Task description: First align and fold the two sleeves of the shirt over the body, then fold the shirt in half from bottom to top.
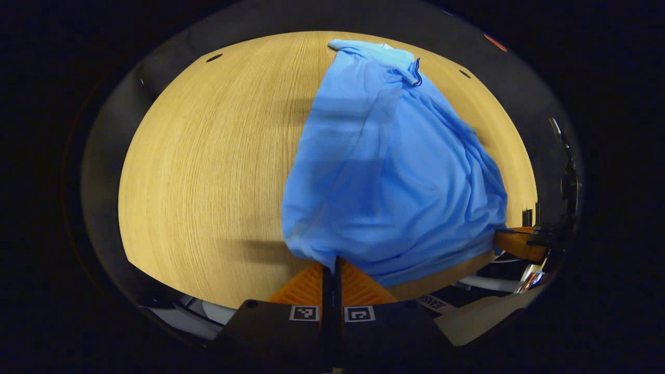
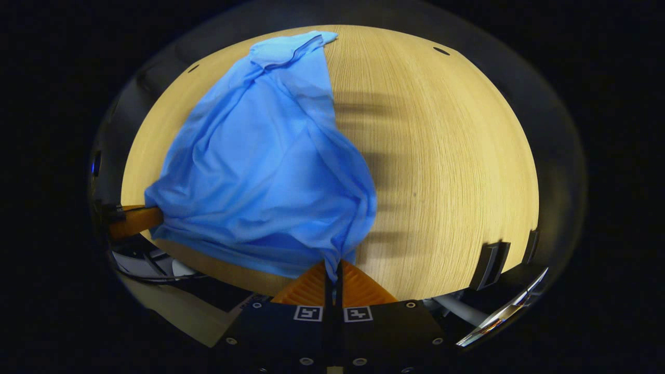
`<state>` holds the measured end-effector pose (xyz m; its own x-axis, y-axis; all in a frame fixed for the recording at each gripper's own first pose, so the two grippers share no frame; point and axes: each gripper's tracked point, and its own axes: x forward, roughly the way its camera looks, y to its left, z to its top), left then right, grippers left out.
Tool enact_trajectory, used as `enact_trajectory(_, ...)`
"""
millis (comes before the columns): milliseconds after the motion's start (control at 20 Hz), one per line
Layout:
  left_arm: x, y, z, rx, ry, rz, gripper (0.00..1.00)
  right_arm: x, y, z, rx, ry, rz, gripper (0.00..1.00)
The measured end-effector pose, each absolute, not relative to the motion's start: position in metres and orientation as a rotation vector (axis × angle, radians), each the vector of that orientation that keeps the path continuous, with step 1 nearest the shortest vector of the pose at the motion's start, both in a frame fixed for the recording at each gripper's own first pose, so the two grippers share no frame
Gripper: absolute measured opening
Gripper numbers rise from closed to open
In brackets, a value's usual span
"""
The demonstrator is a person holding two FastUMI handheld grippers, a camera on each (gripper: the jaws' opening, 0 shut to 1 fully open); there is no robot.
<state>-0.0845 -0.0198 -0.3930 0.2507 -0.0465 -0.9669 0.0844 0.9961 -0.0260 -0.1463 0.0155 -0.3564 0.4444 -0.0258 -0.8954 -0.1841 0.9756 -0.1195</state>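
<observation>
Now shirt (image 1: 395,171) hem between both grippers.

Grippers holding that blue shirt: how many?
2. The left gripper pinches the shirt at its near hem; the right gripper pinches the hem's other corner, above the wooden table.

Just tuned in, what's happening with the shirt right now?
Both grippers are clamped on the near hem of the blue shirt: the left gripper pinches one bottom corner, the right gripper the other. The hem is lifted off the wooden table while the collar end rests on it.
</observation>
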Motion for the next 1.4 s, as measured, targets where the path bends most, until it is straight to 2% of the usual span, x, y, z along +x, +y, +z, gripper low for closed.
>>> enact_trajectory(550, 0.052, -0.019, -0.342, 0.030, 1.157, -0.100, 0.04, -0.036, 0.053, -0.270, -0.148, 0.926, 0.152, 0.01)
enact_trajectory(1050, 0.232, -0.007, -0.275, 0.063, 1.000, -0.117, 0.04, 0.076, 0.078, -0.191, -0.182, 0.756, 0.149, 0.00)
enact_trajectory(1100, 0.218, -0.013, -0.280, 0.065, 0.989, -0.115, 0.04, 0.087, 0.081, -0.186, -0.184, 0.745, 0.147, 0.00)
enact_trajectory(1150, 0.252, -0.010, -0.278, 0.069, 0.979, -0.115, 0.04, 0.098, 0.082, -0.181, -0.189, 0.735, 0.144, 0.00)
enact_trajectory(1400, 0.309, -0.004, -0.262, 0.075, 0.950, -0.108, 0.05, 0.145, 0.092, -0.168, -0.188, 0.710, 0.128, 0.00)
